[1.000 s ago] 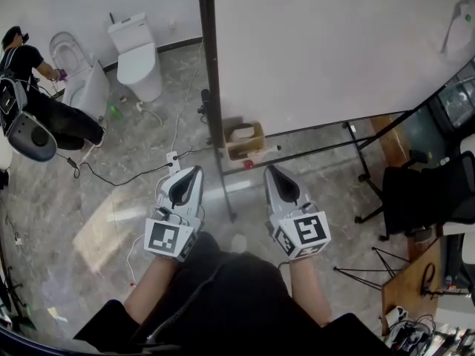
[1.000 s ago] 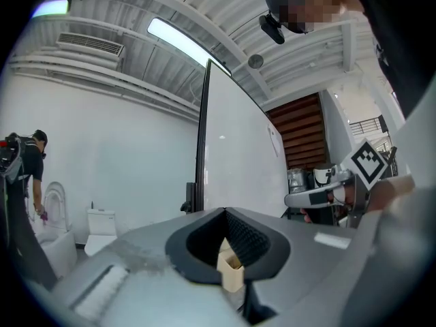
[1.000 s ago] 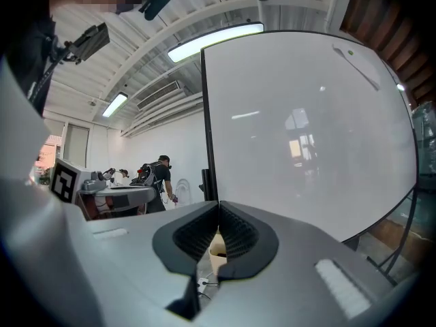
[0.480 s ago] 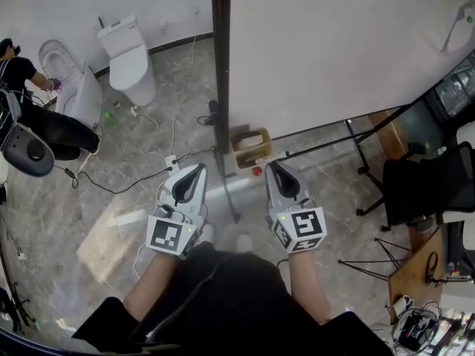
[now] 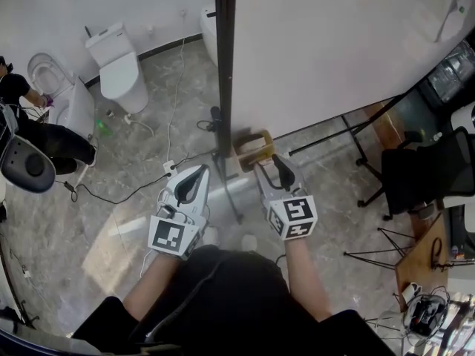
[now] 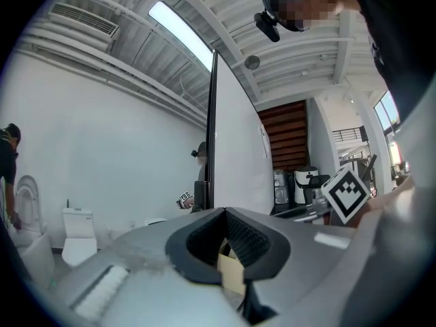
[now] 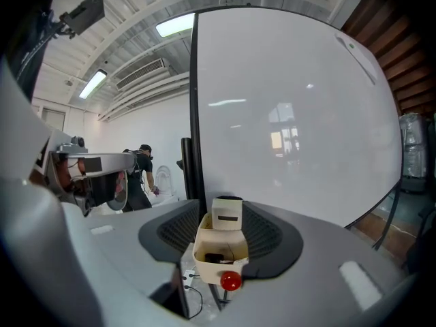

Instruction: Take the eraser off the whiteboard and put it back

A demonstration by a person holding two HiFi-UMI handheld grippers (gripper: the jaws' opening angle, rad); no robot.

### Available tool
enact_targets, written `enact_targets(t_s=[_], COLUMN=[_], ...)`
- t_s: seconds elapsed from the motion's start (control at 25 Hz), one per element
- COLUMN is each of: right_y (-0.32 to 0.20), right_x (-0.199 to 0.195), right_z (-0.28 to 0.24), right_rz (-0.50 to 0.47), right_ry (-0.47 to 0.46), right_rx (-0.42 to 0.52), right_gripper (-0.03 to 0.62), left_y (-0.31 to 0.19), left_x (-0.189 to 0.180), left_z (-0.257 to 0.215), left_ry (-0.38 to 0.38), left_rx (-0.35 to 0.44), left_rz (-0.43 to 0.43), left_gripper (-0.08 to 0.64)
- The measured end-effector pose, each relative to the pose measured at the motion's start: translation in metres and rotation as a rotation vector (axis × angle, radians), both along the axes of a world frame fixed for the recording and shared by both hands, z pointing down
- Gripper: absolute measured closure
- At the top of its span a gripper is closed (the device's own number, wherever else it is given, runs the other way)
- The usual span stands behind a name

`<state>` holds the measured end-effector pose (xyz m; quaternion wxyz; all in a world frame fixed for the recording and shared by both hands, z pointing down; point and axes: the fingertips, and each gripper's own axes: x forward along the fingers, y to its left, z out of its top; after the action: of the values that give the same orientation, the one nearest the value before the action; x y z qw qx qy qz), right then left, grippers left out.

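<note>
While its jaws are opening, right gripper (image 5: 273,170): my pads (image 7: 269,234) stand apart and neither presses on anything.
Eraser (image 7: 227,213): white block with a dark stripe, upright at the back of the holder, between my right pads with a gap on each side.
Holder (image 7: 211,268): cream open-topped box hung at the lower edge of the whiteboard, just right of the frame post; its mouth lies between my right jaws.
Holder contents: one small dark item lies on the bottom; I cannot identify it.
Obstruction, front: the holder's front wall covers the eraser's lower part.
Red knob (image 7: 231,281): round, at the holder's front lower edge, below the eraser.
Whiteboard (image 5: 334,50): blank, upright, directly behind the eraser.
Frame post (image 5: 225,65): black, vertical, at the whiteboard's left edge.
Left gripper (image 5: 191,176): level, aimed toward the frame post, beside my right gripper; jaws slightly apart with nothing gripped.
Floor cable (image 5: 126,191): runs across the marble floor left of my left gripper.
Toilets (image 5: 115,69): far left, well apart from the whiteboard.
Person (image 5: 30,117): crouched beside the toilets.
Chair (image 5: 423,176): black, right of the whiteboard's stand.
</note>
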<state>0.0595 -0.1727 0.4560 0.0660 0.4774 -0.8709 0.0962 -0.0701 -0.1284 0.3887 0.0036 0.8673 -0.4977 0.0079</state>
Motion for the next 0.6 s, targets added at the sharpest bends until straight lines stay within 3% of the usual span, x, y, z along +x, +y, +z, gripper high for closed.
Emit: enact_targets(t_s=[0.2,0.6], right_y=[-0.02,-0.043], right_x=[-0.005,-0.018], right_z=[0.016,0.031], right_rz=[0.033,0.048], right_ry=[0.01,0.034], right_rx=[-0.035,-0.071], right_gripper=[0.317,0.287], left_y=[-0.007,-0.019], left_x=[-0.007,-0.024], left_z=[0.0,0.004], left_ry=[-0.006,-0.014], left_rx=[-0.005,-0.012], left_rz=[0.015,0.011], left_gripper=[0.554,0.554])
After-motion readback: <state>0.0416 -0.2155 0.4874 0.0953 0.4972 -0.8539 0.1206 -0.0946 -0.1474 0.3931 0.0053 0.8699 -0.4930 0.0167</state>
